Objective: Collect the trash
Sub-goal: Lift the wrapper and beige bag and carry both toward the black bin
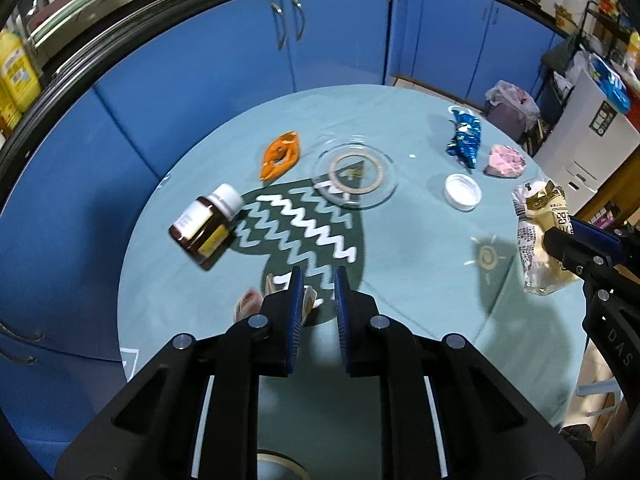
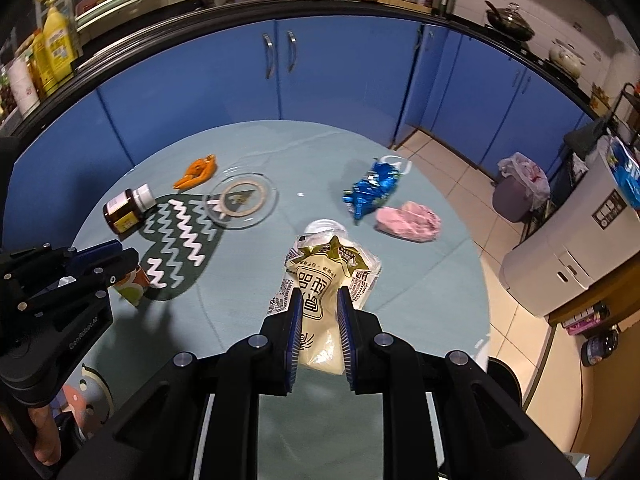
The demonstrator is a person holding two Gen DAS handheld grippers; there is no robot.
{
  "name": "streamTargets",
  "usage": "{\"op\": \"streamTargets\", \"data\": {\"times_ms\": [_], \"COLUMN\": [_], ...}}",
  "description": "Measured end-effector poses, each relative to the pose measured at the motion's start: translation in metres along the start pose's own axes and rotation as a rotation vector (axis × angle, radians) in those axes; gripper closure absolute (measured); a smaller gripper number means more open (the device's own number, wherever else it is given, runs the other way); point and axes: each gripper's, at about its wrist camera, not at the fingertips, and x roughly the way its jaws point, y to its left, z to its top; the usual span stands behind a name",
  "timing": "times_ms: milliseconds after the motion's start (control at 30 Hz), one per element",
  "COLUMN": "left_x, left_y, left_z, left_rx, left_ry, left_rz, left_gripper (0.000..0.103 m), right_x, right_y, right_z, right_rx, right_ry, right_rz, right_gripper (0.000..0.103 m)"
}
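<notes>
While the right claw (image 2: pixel 318 322) pinches a light, crinkly gold wrapper (image 2: pixel 326 276), the left claw (image 1: pixel 316 292) is clenched.
Soft film crushes easily; grip bunched folds; whether the left holds the small packet (image 2: pixel 130 284) I cannot tell.

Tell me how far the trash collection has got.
Done: nothing certain; the lined bin's contents cannot be seen. In hand: the right claw grips a gold snack bag above the table; the left claw is shut, a small patterned wrapper by its tips, hold unclear. Left on the table: orange wrapper, blue wrapper, pink wad, white lid, brown bottle.
</notes>
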Motion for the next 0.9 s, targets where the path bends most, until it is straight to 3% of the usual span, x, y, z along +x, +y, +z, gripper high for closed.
{"op": "streamTargets", "data": {"times_ms": [467,733,900], "left_x": [-0.006,0.013,0.018], "left_y": [-0.043,0.008,0.026], "left_z": [0.003,0.004,0.001], "left_rx": [0.074,-0.040,-0.079], "left_ry": [-0.014,0.024,0.058], "left_rz": [0.007,0.050,-0.051], "left_gripper": [0.093,0.093,0.091], "right_x": [-0.007,0.005,0.014], "right_y": [-0.045,-0.047,-0.042], "right_z": [-0.017,-0.017,-0.015], "right_rx": [0.069,0.077,0.071], "right_ry": [-0.005,0.016,0.021], "right_rz": [-0.022,-0.017,0.007], "right_gripper": [0.085,0.085,0.085]}}
